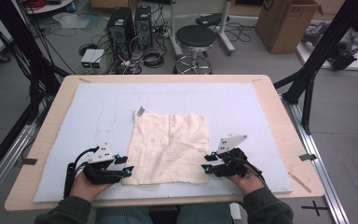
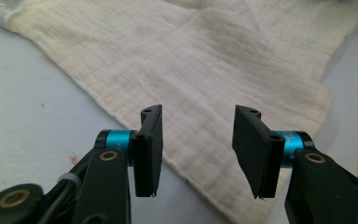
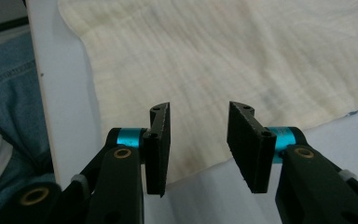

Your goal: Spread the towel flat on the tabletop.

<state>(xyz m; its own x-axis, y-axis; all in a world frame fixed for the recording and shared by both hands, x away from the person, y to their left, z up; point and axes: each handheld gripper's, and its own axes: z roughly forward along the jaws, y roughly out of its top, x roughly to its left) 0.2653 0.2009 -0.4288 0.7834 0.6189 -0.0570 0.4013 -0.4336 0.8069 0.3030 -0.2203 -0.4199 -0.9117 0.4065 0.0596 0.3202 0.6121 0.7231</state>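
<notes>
We judge nothing done yet: cloth (image 1: pixel 168 147) flat, unfolded; left gripper (image 1: pixel 122 164), right gripper (image 1: pixel 208 163) wide, empty, at near corners.

one cream cloth (image 1: pixel 168 147) lies on one pale blue mat (image 1: pixel 98 107), which covers one wooden table (image 1: pixel 56 112). two grippers sit there, a left gripper (image 1: pixel 125 165) and a right gripper (image 1: pixel 208 163). behind stand two computer towers (image 1: pixel 121 27), one black stool (image 1: pixel 195 38) and one cardboard box (image 1: pixel 284 23).
</notes>
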